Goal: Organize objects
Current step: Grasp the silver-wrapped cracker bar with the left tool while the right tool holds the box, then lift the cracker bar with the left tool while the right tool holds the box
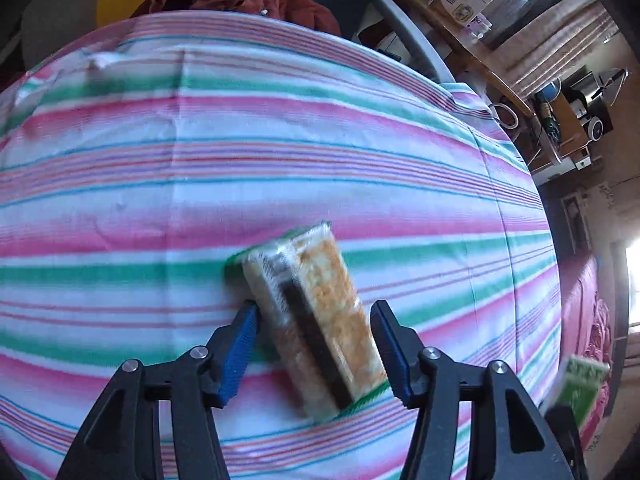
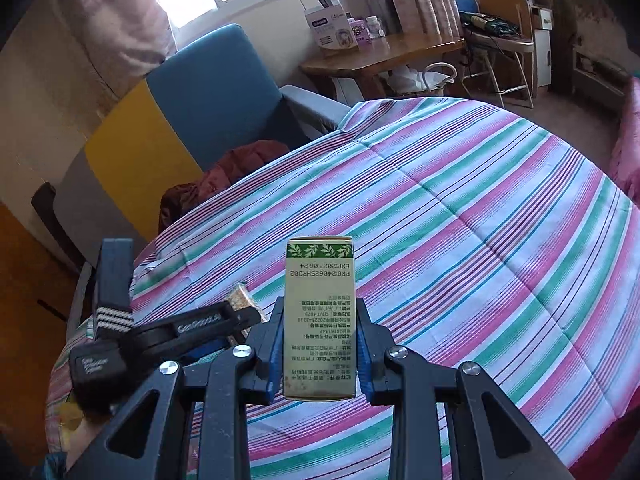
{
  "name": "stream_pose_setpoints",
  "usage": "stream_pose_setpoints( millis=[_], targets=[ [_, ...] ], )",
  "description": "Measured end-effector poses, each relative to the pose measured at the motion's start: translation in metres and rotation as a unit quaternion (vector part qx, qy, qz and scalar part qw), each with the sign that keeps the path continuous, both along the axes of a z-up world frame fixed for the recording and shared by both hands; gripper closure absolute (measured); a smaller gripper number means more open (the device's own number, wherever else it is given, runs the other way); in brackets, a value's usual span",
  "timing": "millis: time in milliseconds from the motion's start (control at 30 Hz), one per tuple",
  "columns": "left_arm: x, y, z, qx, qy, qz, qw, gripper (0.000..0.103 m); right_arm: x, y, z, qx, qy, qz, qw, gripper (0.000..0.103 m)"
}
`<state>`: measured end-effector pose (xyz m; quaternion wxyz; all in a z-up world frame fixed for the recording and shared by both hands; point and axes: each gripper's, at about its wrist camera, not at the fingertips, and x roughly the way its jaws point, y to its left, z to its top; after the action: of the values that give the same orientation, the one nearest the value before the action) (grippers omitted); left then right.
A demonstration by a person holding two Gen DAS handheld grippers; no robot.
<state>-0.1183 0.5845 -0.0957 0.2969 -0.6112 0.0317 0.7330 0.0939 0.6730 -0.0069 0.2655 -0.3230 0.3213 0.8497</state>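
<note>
A clear-wrapped packet of tan wafers with a green edge (image 1: 316, 312) lies tilted on the striped bedspread (image 1: 240, 160). My left gripper (image 1: 315, 314) straddles it, open. The left blue pad sits at the packet's side, and a thin gap shows at the right pad. In the right wrist view, my right gripper (image 2: 320, 308) is shut on a cream box with a green leaf band and printed text (image 2: 319, 320), held above the bedspread (image 2: 480, 220). The left gripper (image 2: 224, 320) shows at the lower left there, with a bit of the packet (image 2: 244, 296) behind it.
A blue and yellow armchair (image 2: 208, 92) with dark red cloth (image 2: 224, 176) stands beyond the bed's far edge. A wooden table (image 2: 380, 56) carries boxes and bottles near the window. A folding chair (image 2: 504, 44) and a pink cover (image 2: 628, 148) lie to the right.
</note>
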Motion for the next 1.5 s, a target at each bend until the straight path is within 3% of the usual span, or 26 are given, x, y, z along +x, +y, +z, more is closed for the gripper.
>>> stream_pose_setpoints(
  millis=[167, 300, 367, 433, 733, 833, 933, 1067, 1233, 1500],
  targets=[
    [0.006, 0.025, 0.0, -0.039, 0.039, -0.037, 0.9978, 0.038, 0.007, 0.006, 0.001, -0.012, 0.01, -0.013, 1.0, 0.073],
    [0.022, 0.04, -0.004, -0.08, 0.094, -0.098, 0.9874, 0.037, 0.006, 0.007, 0.0, -0.014, 0.006, -0.016, 1.0, 0.073],
    [0.032, 0.037, -0.005, -0.096, 0.129, -0.123, 0.9793, 0.05, 0.003, 0.006, -0.002, -0.015, 0.001, -0.011, 1.0, 0.073],
    [0.036, 0.027, -0.004, -0.087, 0.134, -0.14, 0.9771, 0.054, 0.0, 0.004, -0.003, -0.014, -0.005, -0.005, 1.0, 0.073],
    [0.061, -0.102, -0.001, -0.063, 0.148, -0.123, 0.9792, 0.054, -0.041, -0.025, -0.027, -0.008, -0.083, 0.105, 0.991, 0.073],
    [0.074, -0.152, 0.001, -0.06, 0.163, -0.107, 0.9789, 0.054, -0.055, -0.046, -0.037, 0.02, -0.12, 0.151, 0.981, 0.073],
    [0.088, -0.194, 0.005, -0.049, 0.177, -0.089, 0.9789, 0.055, -0.063, -0.065, -0.042, 0.012, -0.117, 0.208, 0.971, 0.073],
    [0.103, -0.235, 0.003, -0.038, 0.192, -0.068, 0.9782, 0.055, -0.076, -0.099, -0.055, 0.02, -0.136, 0.287, 0.948, 0.073],
    [0.108, -0.237, 0.001, -0.02, 0.21, -0.076, 0.9745, 0.054, -0.086, -0.132, -0.075, 0.046, -0.176, 0.339, 0.923, 0.073],
    [0.112, -0.237, -0.004, -0.013, 0.234, -0.086, 0.9683, 0.054, -0.087, -0.135, -0.079, 0.066, -0.183, 0.328, 0.925, 0.073]
  ],
)
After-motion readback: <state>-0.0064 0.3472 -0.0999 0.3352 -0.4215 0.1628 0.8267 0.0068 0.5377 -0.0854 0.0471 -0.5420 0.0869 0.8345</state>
